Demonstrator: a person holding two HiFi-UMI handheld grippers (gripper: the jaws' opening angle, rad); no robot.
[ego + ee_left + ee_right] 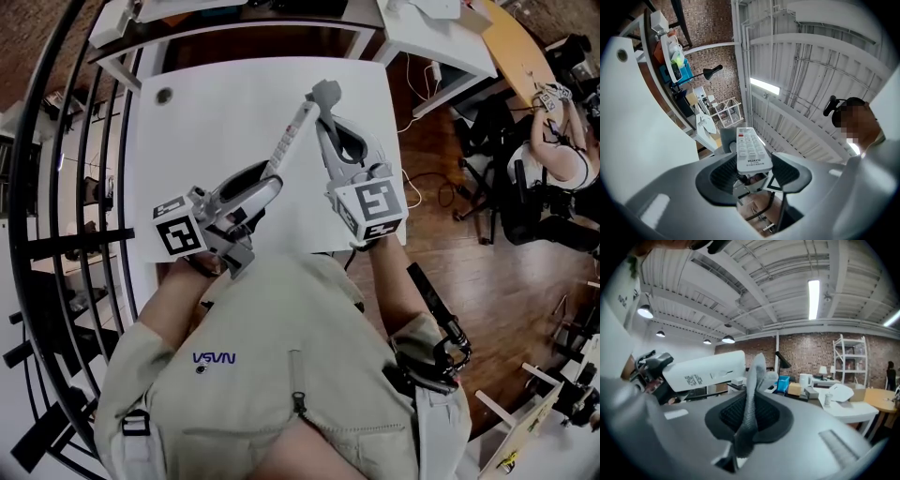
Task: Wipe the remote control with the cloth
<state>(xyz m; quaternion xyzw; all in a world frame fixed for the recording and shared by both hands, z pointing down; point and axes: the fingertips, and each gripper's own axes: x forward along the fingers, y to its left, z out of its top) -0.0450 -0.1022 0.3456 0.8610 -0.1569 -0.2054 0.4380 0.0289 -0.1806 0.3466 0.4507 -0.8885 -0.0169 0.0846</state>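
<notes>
The left gripper is clamping the near end of the remote control. In the left gripper view its two dark pads are pressing on either side of the white casing, with the button face turned towards the camera. The remote control is not lying on anything. It is hanging in the air above the near right part of the white table and slanting away towards the table's far right corner.

The right gripper is reaching in from the right, with its jaws pressed together on a fold of the grey cloth. In the right gripper view the cloth is sticking up from between the shut pads as a narrow upright strip. The labelled back of the remote control is crossing just beside it on the left. The cloth's tip is sitting at the remote control's far end and may be brushing it, but the overlap makes contact hard to judge.

A small round hole is showing near the table's far left corner. A black railing is curving along the left side. A wooden floor is spreading out to the right, where a second person is sitting at another desk. A brick wall and white shelving are closing off the room.
</notes>
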